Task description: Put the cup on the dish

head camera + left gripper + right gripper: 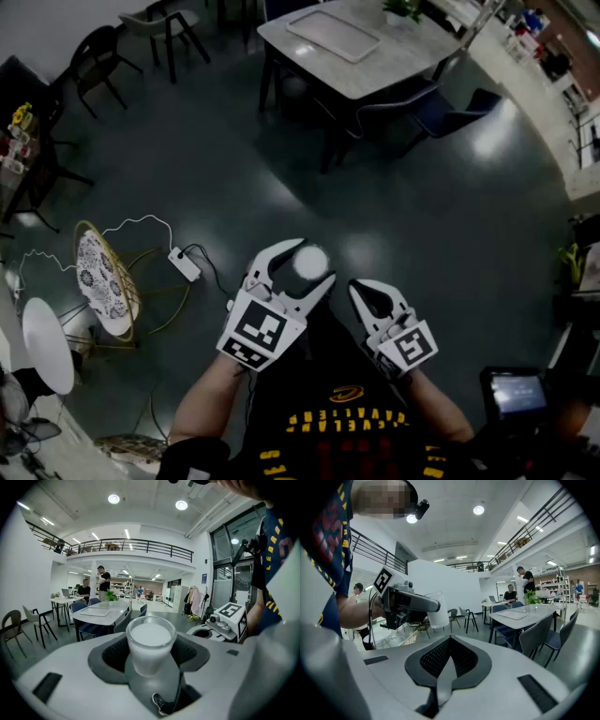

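Note:
A frosted white cup (310, 262) sits between the jaws of my left gripper (315, 261), which is shut on it and held in the air over the dark floor. In the left gripper view the cup (150, 644) stands upright, with both pads pressed against its sides. My right gripper (356, 286) hovers just to the right of it, shut and holding nothing. Its pads (449, 641) meet in the right gripper view, where the left gripper (412, 603) and the cup (437, 613) show at the left. A flat white tray (333, 33) lies on the far table. I see no other dish.
A pale table (394, 56) with dark chairs (441, 108) stands ahead. At the left are a gold wire chair (103, 281), a white power strip (185, 263) with cables, and a round white table (47, 342). A counter (525, 75) runs along the right.

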